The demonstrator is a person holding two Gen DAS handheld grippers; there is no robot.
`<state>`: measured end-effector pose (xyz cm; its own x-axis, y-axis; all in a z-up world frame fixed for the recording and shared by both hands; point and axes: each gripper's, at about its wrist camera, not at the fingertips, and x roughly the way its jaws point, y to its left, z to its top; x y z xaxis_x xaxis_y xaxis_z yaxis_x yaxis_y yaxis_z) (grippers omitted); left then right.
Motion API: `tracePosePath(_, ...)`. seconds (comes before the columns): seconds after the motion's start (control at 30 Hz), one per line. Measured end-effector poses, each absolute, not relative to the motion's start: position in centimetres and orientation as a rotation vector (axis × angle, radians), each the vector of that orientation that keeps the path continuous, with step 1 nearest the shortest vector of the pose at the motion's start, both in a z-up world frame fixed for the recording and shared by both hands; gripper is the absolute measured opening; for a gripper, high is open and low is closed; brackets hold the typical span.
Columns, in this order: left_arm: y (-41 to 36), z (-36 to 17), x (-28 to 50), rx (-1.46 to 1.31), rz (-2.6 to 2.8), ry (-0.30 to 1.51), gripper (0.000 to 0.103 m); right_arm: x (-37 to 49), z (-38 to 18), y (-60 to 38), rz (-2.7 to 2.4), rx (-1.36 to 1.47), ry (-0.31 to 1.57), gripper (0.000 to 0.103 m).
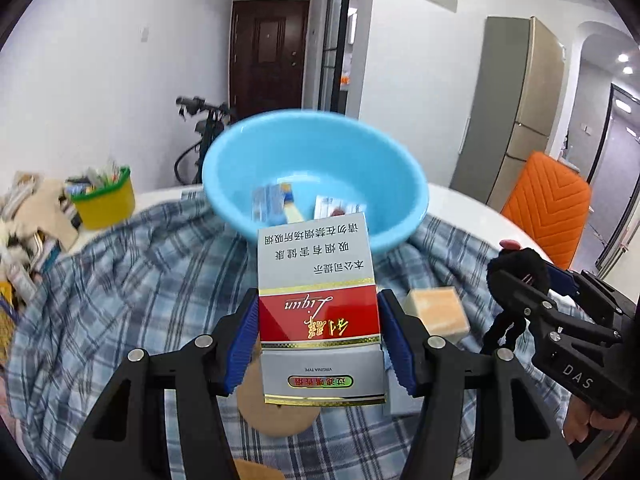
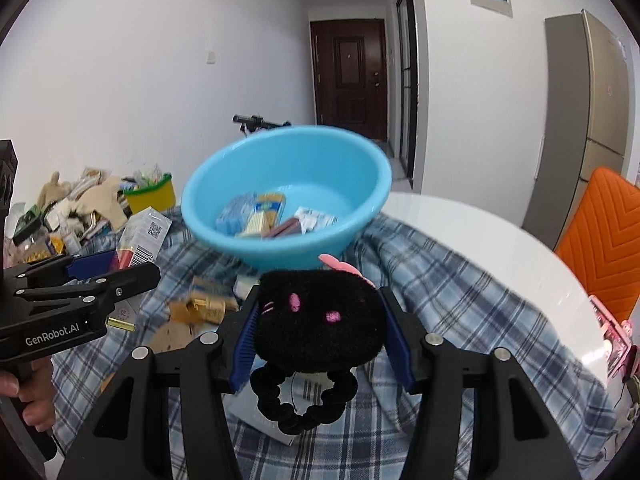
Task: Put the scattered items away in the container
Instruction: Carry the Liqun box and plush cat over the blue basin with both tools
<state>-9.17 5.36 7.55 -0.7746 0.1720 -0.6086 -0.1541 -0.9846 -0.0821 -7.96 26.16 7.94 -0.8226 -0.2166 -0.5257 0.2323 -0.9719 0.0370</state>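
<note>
We see the round light-blue plastic basin (image 1: 316,160) with a motion-blurred rim; the small packets (image 2: 260,216) inside it are too blurred to read, and the red-and-white cigarette pack (image 1: 318,312) hides its near wall.

Glossy plastic basin (image 1: 316,168), fuzzy plush toy (image 2: 320,312), woven checked cloth (image 1: 120,280).

White walls (image 2: 140,40) enclosed the room, and a dark brown door (image 2: 350,76) stood at the end of a hallway. A tall beige refrigerator (image 1: 516,108) stood against the wall on the right, an orange chair (image 1: 546,196) near it. A bicycle (image 1: 200,136) leaned against the left wall.
</note>
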Motion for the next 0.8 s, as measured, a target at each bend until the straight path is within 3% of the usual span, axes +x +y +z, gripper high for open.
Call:
tracePosePath(0.37,6.5,15.4,-10.4,-0.788,2.827,-0.024,0.061,-7.8,15.9,25.6,-2.850,0.587,0.043,0.054)
tracePosePath(0.8,6.1,19.6,-9.4,-0.652,2.859,-0.014,0.061,-7.0,18.5,24.9,-2.897,0.519,0.071,0.054)
